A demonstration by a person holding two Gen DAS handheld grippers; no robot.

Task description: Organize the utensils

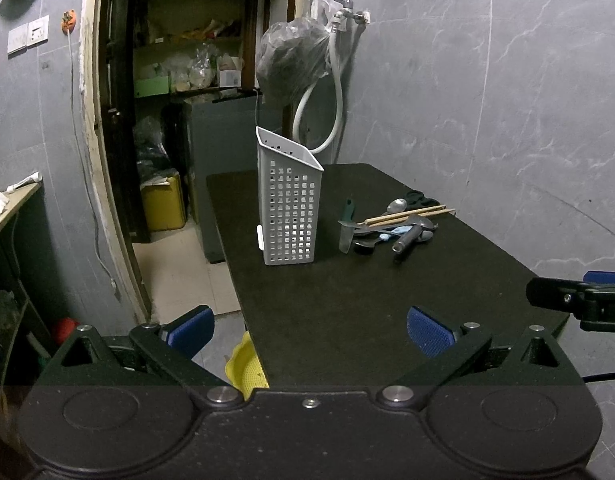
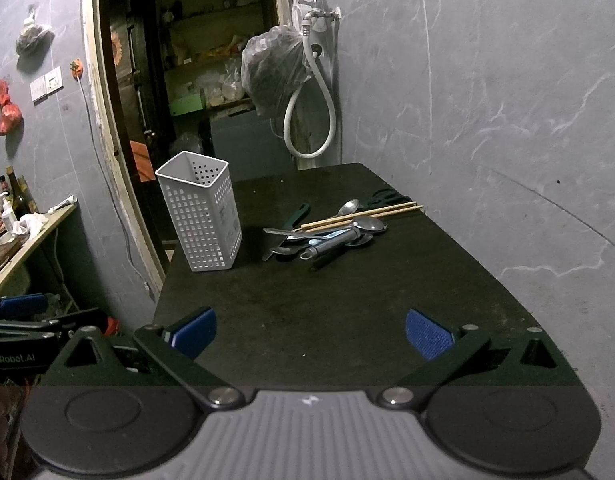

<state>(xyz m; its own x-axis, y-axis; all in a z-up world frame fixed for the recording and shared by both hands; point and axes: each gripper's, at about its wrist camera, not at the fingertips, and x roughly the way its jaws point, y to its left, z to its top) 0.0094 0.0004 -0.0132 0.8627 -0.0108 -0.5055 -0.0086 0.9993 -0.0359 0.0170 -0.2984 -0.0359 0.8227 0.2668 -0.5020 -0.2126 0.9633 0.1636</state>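
Observation:
A white perforated utensil holder (image 1: 289, 208) (image 2: 201, 216) stands upright near the left edge of a black table (image 1: 347, 304) (image 2: 327, 300). To its right lies a heap of utensils (image 1: 391, 226) (image 2: 335, 232): spoons, a green-handled knife (image 1: 347, 224), wooden chopsticks (image 1: 407, 215) (image 2: 363, 213), a metal-handled tool (image 2: 335, 242) and dark scissors at the back. My left gripper (image 1: 309, 330) hovers open over the table's near left corner, nothing between its blue pads. My right gripper (image 2: 309, 330) is open and empty over the near edge.
A grey marble wall runs along the table's right side. A tap with a white hose (image 2: 307, 92) and a hanging plastic bag (image 1: 291, 56) are behind the table. An open doorway with shelves lies at the left. A yellow basket (image 1: 245, 364) sits on the floor below.

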